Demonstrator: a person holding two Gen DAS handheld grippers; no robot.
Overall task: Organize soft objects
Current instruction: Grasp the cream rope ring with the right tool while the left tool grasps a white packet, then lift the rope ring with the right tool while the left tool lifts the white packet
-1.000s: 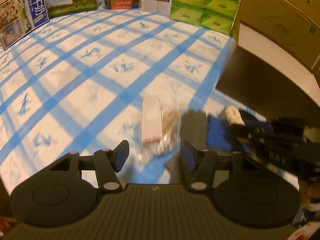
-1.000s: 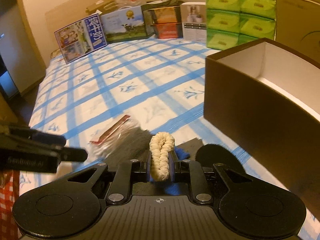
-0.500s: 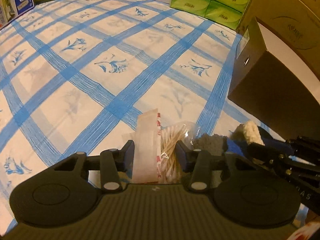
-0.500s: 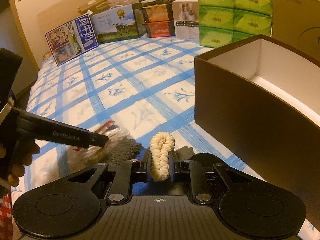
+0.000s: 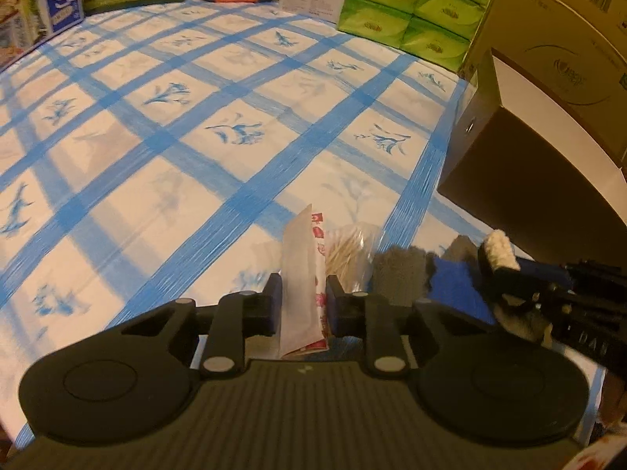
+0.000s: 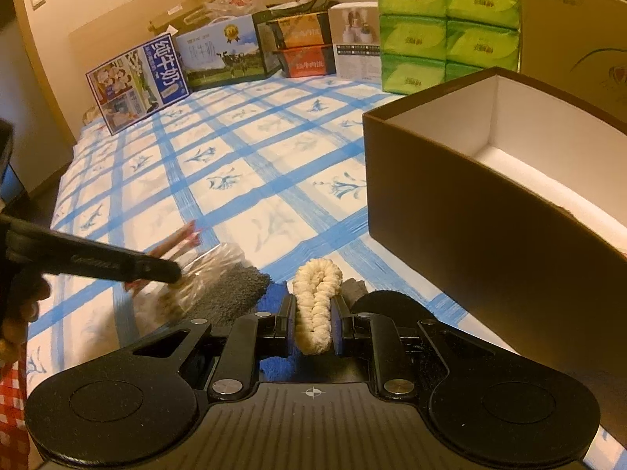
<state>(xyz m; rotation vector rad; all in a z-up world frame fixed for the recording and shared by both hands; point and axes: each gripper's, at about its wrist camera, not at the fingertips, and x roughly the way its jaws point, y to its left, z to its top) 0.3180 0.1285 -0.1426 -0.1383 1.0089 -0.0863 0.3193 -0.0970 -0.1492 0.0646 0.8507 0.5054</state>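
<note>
My left gripper (image 5: 301,305) is shut on a flat paper packet with red print (image 5: 303,286), held on edge above the bed sheet; it also shows in the right wrist view (image 6: 172,270). A clear bag of cotton swabs (image 5: 350,258) lies just right of the packet. My right gripper (image 6: 316,313) is shut on a cream fluffy loop (image 6: 316,297), low over a grey towel (image 6: 235,288) and a blue cloth (image 5: 450,286). The brown open box (image 6: 490,235) with a white inside stands to the right.
The bed has a blue-checked sheet (image 5: 196,137). Green tissue packs (image 6: 446,27), milk cartons (image 6: 141,78) and gift boxes (image 6: 301,45) line the far edge. A large cardboard box (image 5: 556,39) stands behind the brown box.
My left gripper moved down onto the packet and shut on it, lifting it on edge. My right gripper kept hold of the cream loop and rose slightly.
</note>
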